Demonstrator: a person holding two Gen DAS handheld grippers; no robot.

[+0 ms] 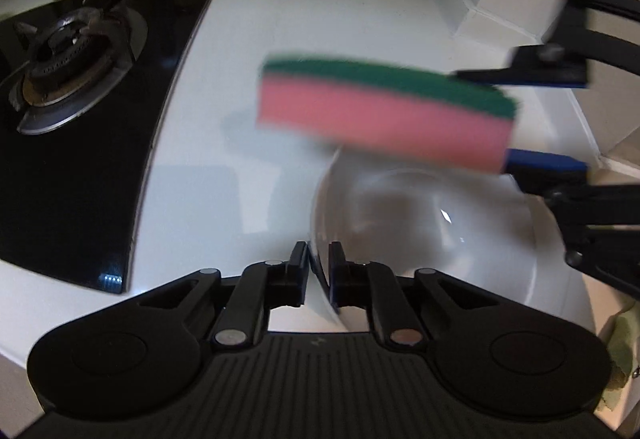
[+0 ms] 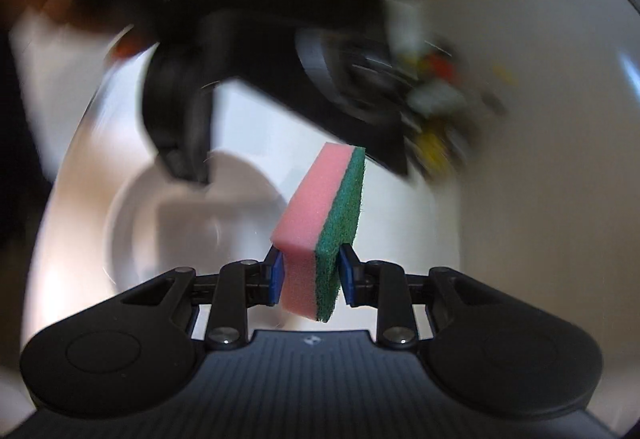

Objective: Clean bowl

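Left wrist view: left tongs (image 1: pixel 318 271) pinch bowl (image 1: pixel 400 207) rim; right tongs (image 2: pixel 308 279) clamp sponge (image 2: pixel 320 231).

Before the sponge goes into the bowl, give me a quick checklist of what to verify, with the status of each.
1. Left gripper clamped on the rim of the white ceramic bowl: ok.
2. Right gripper shut on the pink sponge with green scouring layer: ok.
3. Sponge not yet touching the bowl: ok.
4. Bowl interior free of other items: ok.
5. Bowl clear of the black glass gas hob: ok.
6. Dirt left in the bowl: cannot tell, blurred.
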